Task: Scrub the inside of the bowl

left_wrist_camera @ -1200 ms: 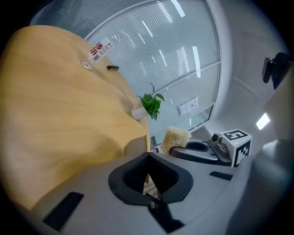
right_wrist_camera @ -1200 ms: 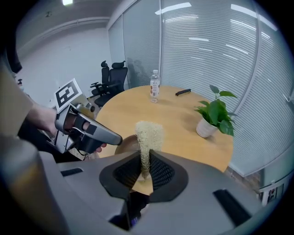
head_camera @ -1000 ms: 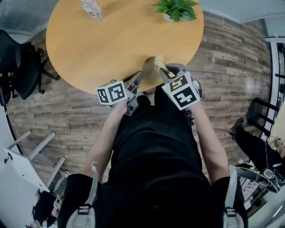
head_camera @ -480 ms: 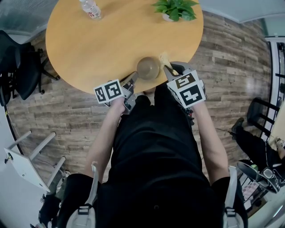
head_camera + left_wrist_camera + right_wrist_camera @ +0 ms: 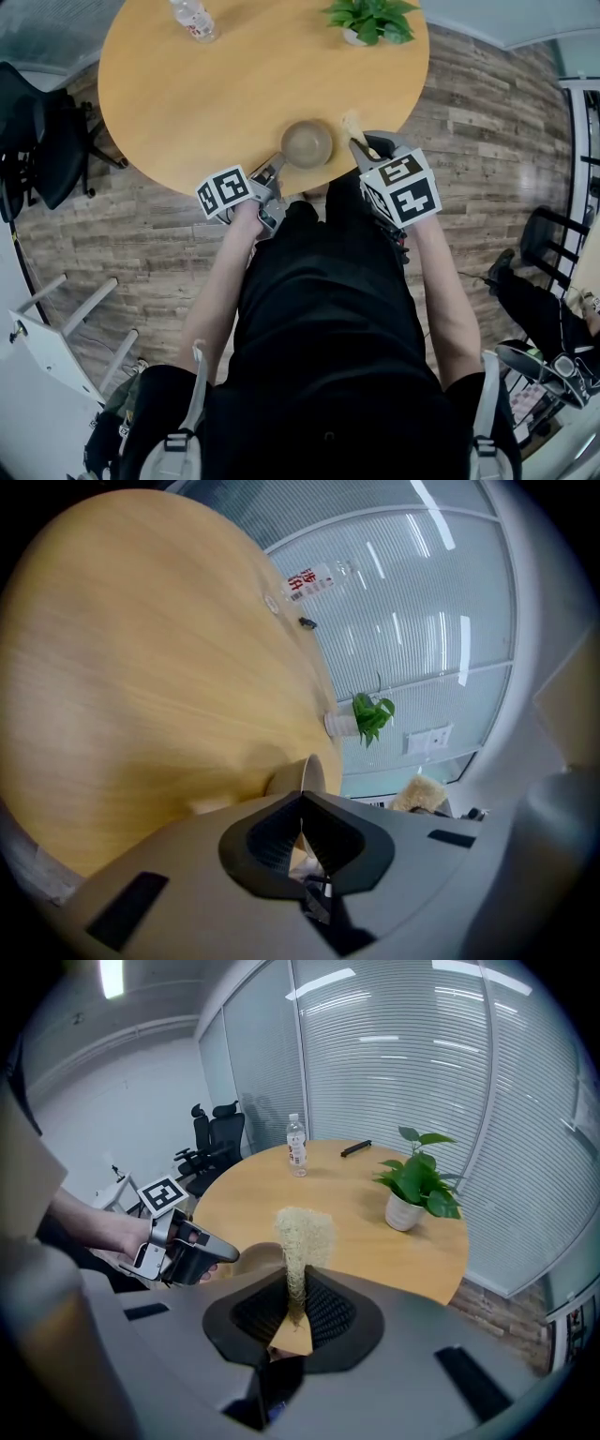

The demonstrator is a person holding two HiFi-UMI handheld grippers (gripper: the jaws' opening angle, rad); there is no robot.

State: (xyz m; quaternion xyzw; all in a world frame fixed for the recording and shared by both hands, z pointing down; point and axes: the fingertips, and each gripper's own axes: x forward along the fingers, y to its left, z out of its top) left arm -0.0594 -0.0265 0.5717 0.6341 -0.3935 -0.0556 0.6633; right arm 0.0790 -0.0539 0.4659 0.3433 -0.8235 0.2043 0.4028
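Bottle (image 5: 194, 19) cut off by top edge; bowl (image 5: 292, 777) mostly hidden behind left gripper (image 5: 302, 795).

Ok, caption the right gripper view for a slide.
Right tool grips a scrubber beside the bowl the left tool holds.

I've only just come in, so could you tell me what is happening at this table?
A person works at a round wooden table with two handheld grippers. The left gripper is clamped on the rim of a tan bowl near the table's edge. The right gripper pinches a fibrous scrubber, held beside the bowl, not inside it.
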